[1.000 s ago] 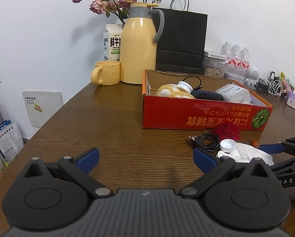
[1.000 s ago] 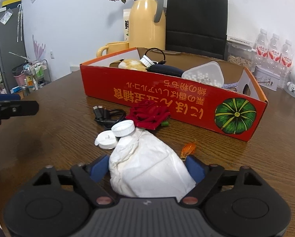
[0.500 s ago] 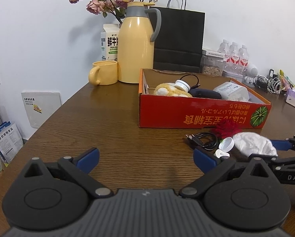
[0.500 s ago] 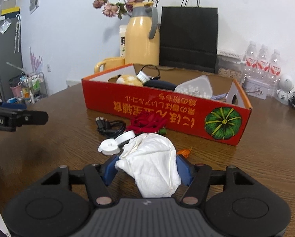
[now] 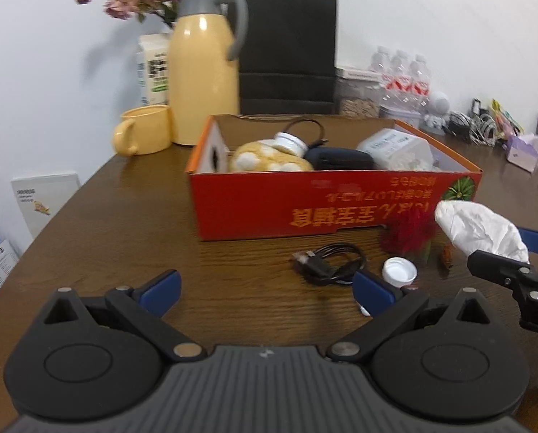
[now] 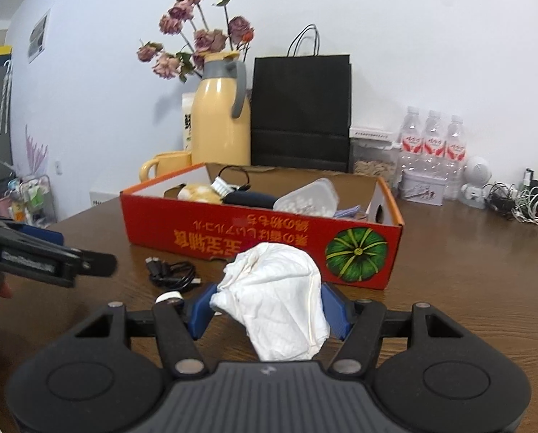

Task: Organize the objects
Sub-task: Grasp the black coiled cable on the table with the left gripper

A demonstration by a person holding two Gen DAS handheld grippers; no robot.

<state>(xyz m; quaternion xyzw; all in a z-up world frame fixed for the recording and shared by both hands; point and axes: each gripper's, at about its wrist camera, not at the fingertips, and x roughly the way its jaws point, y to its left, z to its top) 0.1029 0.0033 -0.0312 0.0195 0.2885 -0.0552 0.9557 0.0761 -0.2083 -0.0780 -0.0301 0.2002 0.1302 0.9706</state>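
At the lower left of the left wrist view, the left gripper (image 5: 265, 285) is seen with its blue pads spread wide over bare wood; nothing lies between them, though the black cable (image 5: 328, 263) and a white cap (image 5: 400, 271) sit just ahead of its right-hand pad. In the centre of that view the red box (image 5: 334, 198) stands on the table (image 5: 124, 234), already partly filled (a yellow plush item, a dark case and a clear tub can be made out). At the right edge the white crumpled bag (image 5: 481, 232) is carried clear of the table.

In the right wrist view, the bag (image 6: 276, 296) is held at lower centre by the right gripper (image 6: 269, 312), its pads pressed into the bag's sides at a moderate width. The bag's long axis runs roughly along the fingers: its bunched upper end points away toward the box wall (image 6: 261, 231), and its narrower tail hangs back toward the gripper body.

The step in hand is judged to be the carry of the bag toward the box. The next move calls for the bag to be raised above the near wall, brought over the free space at the right of the interior, and only then released. The red flower (image 5: 409, 236), cable and cap remain to be gathered.
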